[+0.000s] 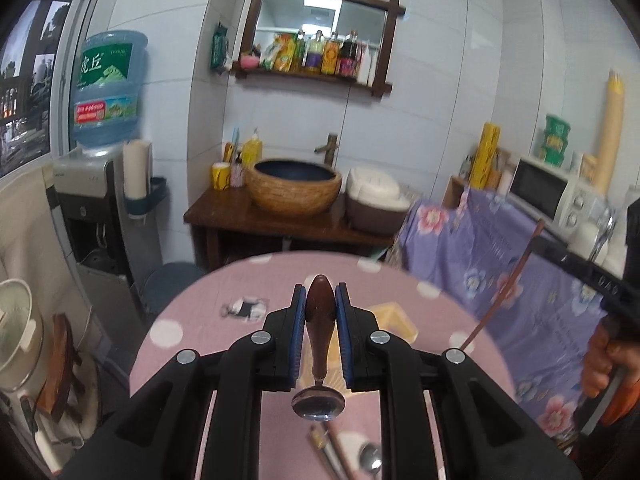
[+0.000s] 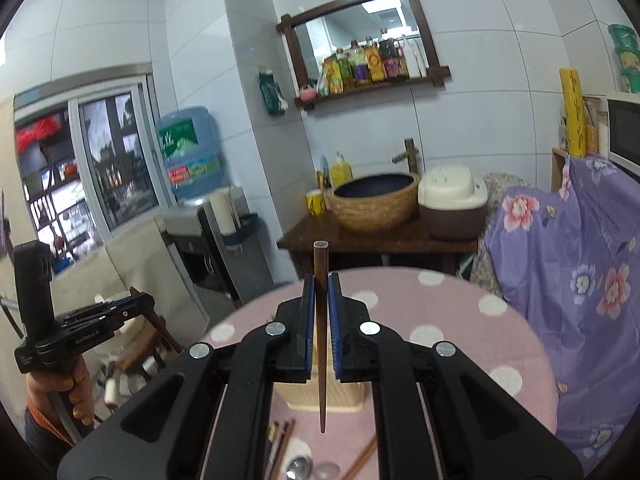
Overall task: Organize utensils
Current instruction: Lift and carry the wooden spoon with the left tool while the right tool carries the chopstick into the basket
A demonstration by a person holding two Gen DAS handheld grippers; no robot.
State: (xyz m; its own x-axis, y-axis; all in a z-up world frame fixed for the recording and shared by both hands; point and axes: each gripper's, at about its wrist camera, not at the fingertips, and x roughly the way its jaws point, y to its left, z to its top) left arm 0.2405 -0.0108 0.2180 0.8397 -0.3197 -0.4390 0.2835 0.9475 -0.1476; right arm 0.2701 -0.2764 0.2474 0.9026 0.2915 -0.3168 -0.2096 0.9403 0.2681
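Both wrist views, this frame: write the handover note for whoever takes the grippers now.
Left gripper: jaws shut on a wooden-handled spoon, bowl hanging down.
Right gripper: jaws shut on one chopstick, tip down.
Both are held above the pink dotted table. The beige holder stands below the right gripper.
Left to do: more chopsticks and a spoon lie on the table.

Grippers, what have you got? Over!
Left gripper shut on spoon. Right gripper shut on chopstick. Nothing blocking the cream holder.
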